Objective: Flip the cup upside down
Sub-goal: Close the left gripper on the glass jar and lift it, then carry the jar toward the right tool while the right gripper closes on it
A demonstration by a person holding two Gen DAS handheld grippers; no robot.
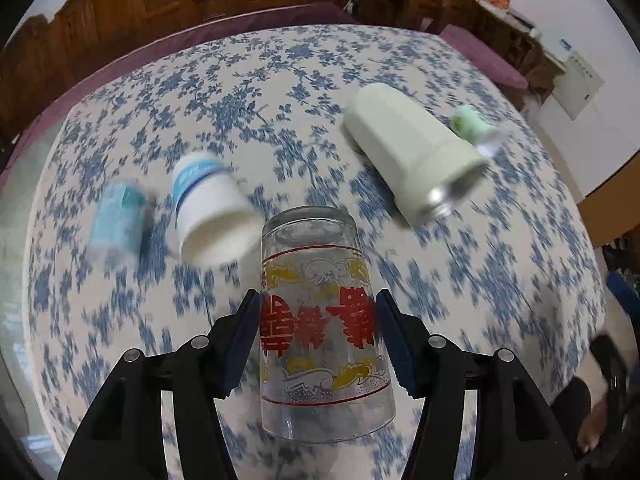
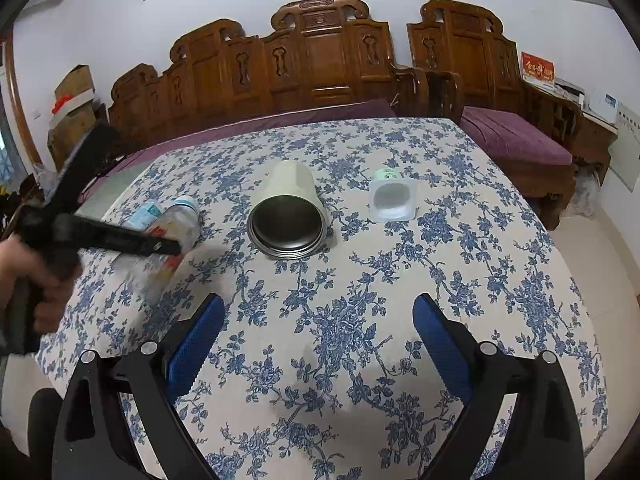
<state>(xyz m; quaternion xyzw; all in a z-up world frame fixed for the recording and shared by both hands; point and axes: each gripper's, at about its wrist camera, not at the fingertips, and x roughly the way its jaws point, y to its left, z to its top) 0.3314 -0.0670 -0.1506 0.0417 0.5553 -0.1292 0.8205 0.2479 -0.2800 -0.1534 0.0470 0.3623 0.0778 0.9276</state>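
A clear glass cup (image 1: 320, 320) with red characters and gold clouds is held between the blue pads of my left gripper (image 1: 318, 336). Its base points away from the camera and its open mouth is toward it, above the floral tablecloth (image 1: 280, 100). In the right wrist view the left gripper (image 2: 120, 240) with the blurred glass (image 2: 168, 240) is at the table's left. My right gripper (image 2: 318, 320) is open and empty over the near part of the table.
A cream steel-lined tumbler (image 1: 412, 156) (image 2: 288, 208) lies on its side. A white paper cup (image 1: 212, 208), a pale blue cup (image 1: 116, 220) and a small green-and-white cup (image 1: 476, 128) (image 2: 390, 196) also lie on the cloth. Carved wooden benches (image 2: 320, 60) stand behind the table.
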